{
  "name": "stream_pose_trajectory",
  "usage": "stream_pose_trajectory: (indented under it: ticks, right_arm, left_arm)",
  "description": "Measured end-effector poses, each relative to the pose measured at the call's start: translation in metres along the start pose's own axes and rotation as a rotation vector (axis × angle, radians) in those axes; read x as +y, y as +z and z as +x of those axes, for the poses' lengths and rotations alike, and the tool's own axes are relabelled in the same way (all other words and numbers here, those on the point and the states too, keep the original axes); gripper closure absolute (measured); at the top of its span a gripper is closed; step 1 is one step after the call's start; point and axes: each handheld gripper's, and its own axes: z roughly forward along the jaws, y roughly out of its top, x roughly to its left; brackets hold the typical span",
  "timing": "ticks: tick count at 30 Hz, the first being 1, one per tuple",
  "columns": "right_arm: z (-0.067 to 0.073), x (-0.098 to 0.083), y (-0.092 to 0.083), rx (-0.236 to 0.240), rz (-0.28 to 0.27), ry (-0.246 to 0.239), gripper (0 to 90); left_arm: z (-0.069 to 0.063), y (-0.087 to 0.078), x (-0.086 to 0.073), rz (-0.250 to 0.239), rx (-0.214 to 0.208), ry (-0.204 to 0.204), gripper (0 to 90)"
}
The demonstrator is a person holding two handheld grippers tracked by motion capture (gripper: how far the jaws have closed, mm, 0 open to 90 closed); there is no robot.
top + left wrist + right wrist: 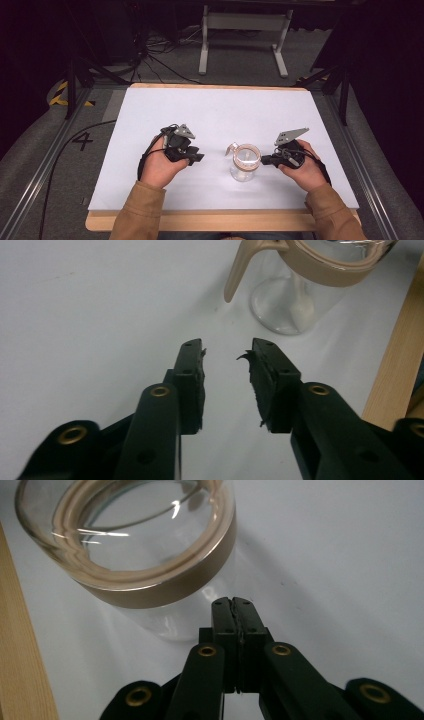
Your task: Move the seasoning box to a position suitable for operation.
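From the high view, a glass jug with a tan rim stands on the white worktop between the left gripper and the right gripper. The left gripper view shows its jaws apart, empty, short of the jug's handle. The right gripper view shows its jaws pressed together on nothing, just beside the jug's glass wall.

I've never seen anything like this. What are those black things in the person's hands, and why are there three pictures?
No robot here: a person holds a hand-worked two-jaw tool in each hand. The high view looks down from above the table. The other two pictures come from small cameras riding on each tool, looking along its jaws. The left gripper is open and holds nothing. The right gripper is shut, empty, its tips beside a glass jar. The jar stands on the white tabletop, with a tan rim band and a tan handle.
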Motion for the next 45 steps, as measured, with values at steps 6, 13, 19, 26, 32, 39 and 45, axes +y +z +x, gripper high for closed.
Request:
stream_pose_trajectory:
  ticks: [6, 13, 19, 26, 32, 39, 45]
  right_arm:
    - [0.002, -0.005, 0.002, -0.013, -0.001, 0.005, 90.0]
    - [0.003, -0.013, -0.004, -0.019, -0.006, 0.038, 90.0]
    - [0.003, -0.020, -0.009, -0.017, -0.008, 0.062, 90.0]
    - [0.004, -0.024, -0.011, -0.015, -0.011, 0.074, 90.0]
    - [0.006, -0.026, -0.011, -0.014, -0.011, 0.073, 90.0]
    - [0.008, -0.028, -0.010, -0.012, -0.006, 0.073, 90.0]
    - [0.011, -0.029, -0.009, -0.009, -0.006, 0.061, 90.0]
  left_arm:
    - [-0.004, 0.015, 0.006, -0.003, -0.029, -0.008, 85.5]
    - [-0.005, 0.032, 0.012, -0.038, -0.031, -0.006, 89.0]
    - [-0.006, 0.048, 0.017, -0.040, -0.057, -0.004, 89.1]
    - [-0.007, 0.062, 0.020, -0.056, -0.045, -0.015, 89.2]
    - [-0.006, 0.076, 0.021, -0.092, -0.049, -0.013, 88.2]
    - [-0.004, 0.085, 0.020, -0.084, -0.060, -0.022, 89.6]
    - [-0.003, 0.087, 0.021, -0.090, -0.067, -0.008, 89.7]
